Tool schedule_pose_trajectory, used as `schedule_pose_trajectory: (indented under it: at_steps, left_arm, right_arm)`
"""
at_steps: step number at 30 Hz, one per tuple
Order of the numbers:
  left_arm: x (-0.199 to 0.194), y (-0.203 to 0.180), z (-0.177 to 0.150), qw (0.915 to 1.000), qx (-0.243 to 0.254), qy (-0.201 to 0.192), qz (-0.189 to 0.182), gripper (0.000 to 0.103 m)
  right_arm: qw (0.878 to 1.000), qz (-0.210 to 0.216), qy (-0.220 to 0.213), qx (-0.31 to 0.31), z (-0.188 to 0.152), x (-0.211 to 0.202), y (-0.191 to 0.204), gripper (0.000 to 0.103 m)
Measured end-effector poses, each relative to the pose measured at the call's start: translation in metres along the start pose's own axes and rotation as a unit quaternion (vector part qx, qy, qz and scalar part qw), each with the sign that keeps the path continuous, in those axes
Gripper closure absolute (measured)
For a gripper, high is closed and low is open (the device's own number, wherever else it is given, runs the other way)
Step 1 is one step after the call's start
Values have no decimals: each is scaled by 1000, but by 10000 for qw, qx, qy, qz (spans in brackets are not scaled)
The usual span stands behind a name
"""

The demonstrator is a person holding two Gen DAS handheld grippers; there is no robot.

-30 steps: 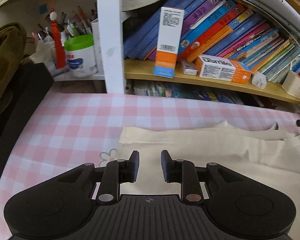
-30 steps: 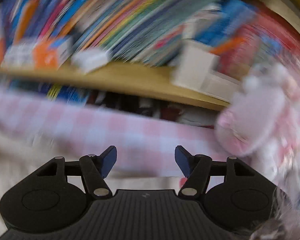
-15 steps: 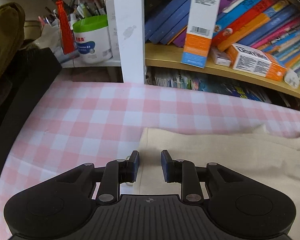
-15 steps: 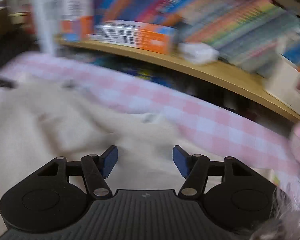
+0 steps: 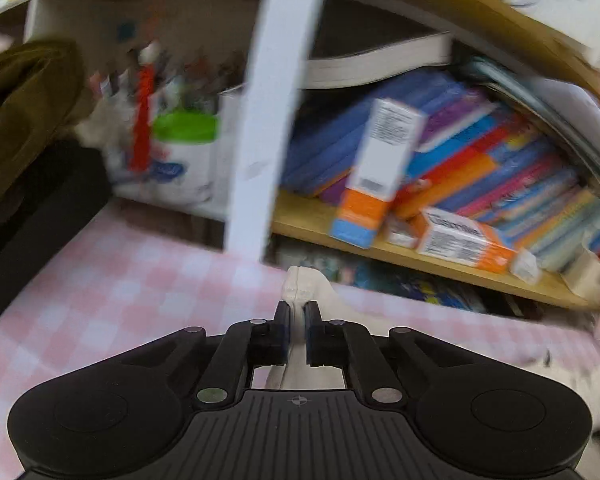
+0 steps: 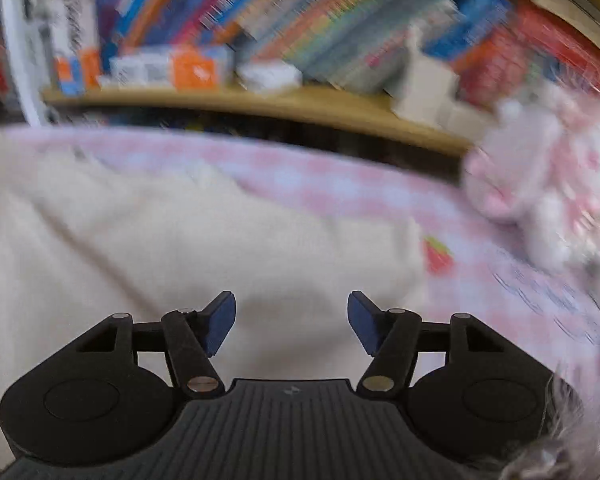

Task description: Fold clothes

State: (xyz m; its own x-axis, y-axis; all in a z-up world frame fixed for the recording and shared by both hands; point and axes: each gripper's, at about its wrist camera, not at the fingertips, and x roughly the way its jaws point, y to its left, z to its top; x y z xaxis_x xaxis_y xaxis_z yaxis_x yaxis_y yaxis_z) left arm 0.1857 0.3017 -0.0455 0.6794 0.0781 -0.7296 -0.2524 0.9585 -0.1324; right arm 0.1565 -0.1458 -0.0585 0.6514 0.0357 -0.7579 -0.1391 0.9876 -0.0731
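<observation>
Your cream garment (image 6: 172,240) looks like soft matt cloth, same for the pink-checked tablecloth (image 5: 112,292) under it. Behind the tablecloth, the shelf (image 5: 420,260) reads as smooth wood, and your left gripper (image 5: 296,314) is matt black plastic with ribbing.

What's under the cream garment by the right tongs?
The cream garment lies on a pink checked tablecloth, visible past its edges. Anything directly beneath the garment is covered.

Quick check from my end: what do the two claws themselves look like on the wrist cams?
Both match: black bodies with ribbed centre plates, round side housings and silver pivot pins. The left claw and right claw have blue pads.
</observation>
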Motion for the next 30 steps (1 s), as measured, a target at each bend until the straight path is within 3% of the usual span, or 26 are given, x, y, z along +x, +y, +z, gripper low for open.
schedule_pose_trajectory:
  at_steps: [2,4,8,10,13,14,15,16,17,19,21,24,27,29,30]
  left_arm:
    - [5,5,3,9999,-98,83,44,94]
    - [6,1,3,9997,66,92,194,84]
    - [-17,-5,3,9994,94,-164,304,82]
    - [-40,-11,-5,9995,109,-294,-94,82]
    - [-71,-28,-34,9967,388,-171,-697,81]
    - [-77,-33,-45,9955,516,-66,-792,81]
    - [-83,-39,-57,9941,646,46,-871,81]
    - [-90,-47,-70,9928,780,136,-903,81]
    - [-94,-54,-81,9917,908,244,-873,81]
    - [-96,-60,-100,9904,1050,443,-784,81]
    - [-94,-59,-111,9911,983,544,-714,81]
    - [-96,-56,-108,9933,649,662,-694,81]
    - [-98,-56,-105,9945,515,742,-538,80]
    - [-106,-55,-105,9960,463,666,-371,79]
    - [-111,-54,-105,9969,422,590,-317,78]
  right_arm:
    - [9995,42,23,304,-2,-2,-14,43]
    - [9990,20,-16,457,1,-3,-23,43]
    - [9978,-217,-97,620,19,2,-44,43]
    - [9968,-265,-74,749,30,11,-57,43]
    - [9960,-315,114,824,46,32,-71,45]
    - [9957,-309,215,845,50,40,-74,53]
    - [9953,-273,317,879,53,46,-76,72]
    - [9947,-157,399,932,54,50,-79,83]
    - [9948,-41,367,949,53,49,-80,92]
    - [9964,53,-13,842,53,33,-79,99]
    - [9950,69,-636,773,51,11,-79,99]
    - [9977,-153,-154,647,52,37,-84,99]
    - [9985,-66,124,536,50,56,-89,96]
    - [9983,-144,57,557,49,50,-92,81]
    - [9980,-166,-31,617,46,43,-94,68]
